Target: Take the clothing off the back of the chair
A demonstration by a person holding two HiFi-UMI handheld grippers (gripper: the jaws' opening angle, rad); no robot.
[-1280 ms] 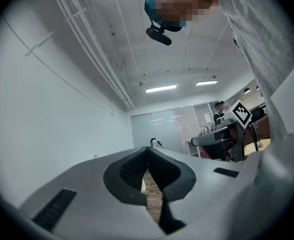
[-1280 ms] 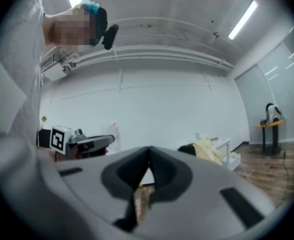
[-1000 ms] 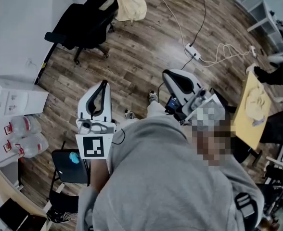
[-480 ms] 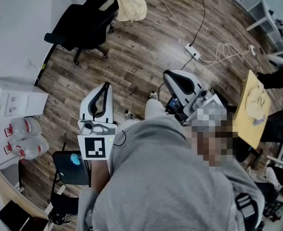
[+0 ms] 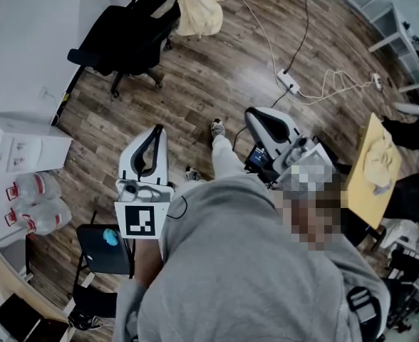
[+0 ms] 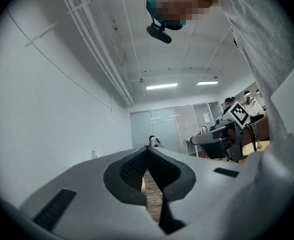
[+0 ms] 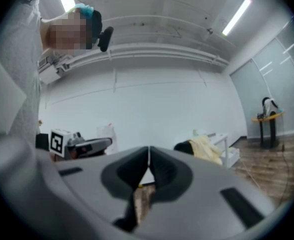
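A pale yellow piece of clothing hangs over the back of a black office chair at the far left of the room. In the right gripper view the clothing shows far ahead, right of the jaw tips. My left gripper and right gripper are held close to the person's body, well short of the chair. Both point level across the room. The left gripper has its jaws meeting at the tips with nothing between them. The right gripper is shut and empty too.
A power strip with white cables lies on the wood floor between me and the far side. A white box and water bottles stand at the left wall. A small black stool is near left, a yellow table at right.
The person's foot has stepped forward on the floor towards the chair. Both grippers keep about the same place and stay shut.
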